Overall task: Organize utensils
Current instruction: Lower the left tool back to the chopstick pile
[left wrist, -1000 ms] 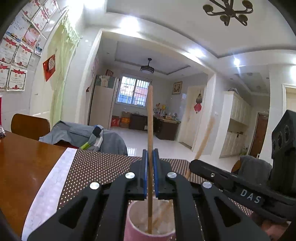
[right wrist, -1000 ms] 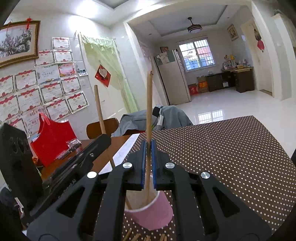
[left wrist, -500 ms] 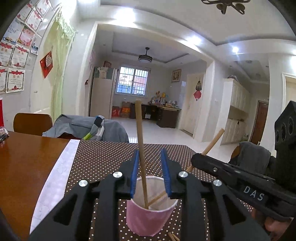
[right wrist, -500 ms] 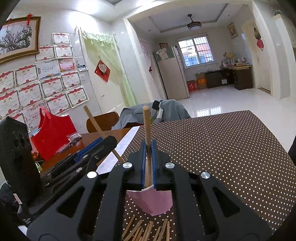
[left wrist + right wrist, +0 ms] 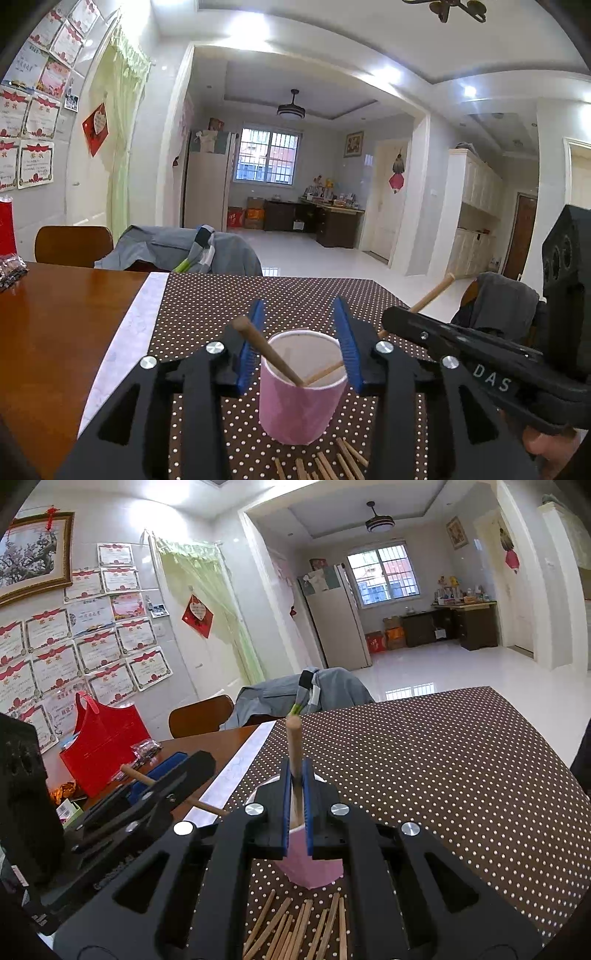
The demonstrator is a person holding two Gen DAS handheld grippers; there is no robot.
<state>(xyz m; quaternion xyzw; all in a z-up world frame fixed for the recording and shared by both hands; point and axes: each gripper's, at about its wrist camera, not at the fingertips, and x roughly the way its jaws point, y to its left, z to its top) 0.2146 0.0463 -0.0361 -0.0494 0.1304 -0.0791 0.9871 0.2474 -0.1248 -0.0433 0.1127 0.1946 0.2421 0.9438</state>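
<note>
A pink cup (image 5: pixel 299 387) stands on a dotted cloth (image 5: pixel 443 775) over a wooden bench (image 5: pixel 55 332), serving as the holder for chopsticks. The left gripper (image 5: pixel 299 343) is opening, its blue pads clear of a chopstick (image 5: pixel 269 350) that leans free inside the cup. The right gripper (image 5: pixel 296 812) is clamped tight on a second chopstick (image 5: pixel 294 746), holding it upright over the cup, likely to drop it in. More loose sticks (image 5: pixel 295 926) lie on the cloth nearby. Behind: a bright tiled living room, certificates on the wall.
</note>
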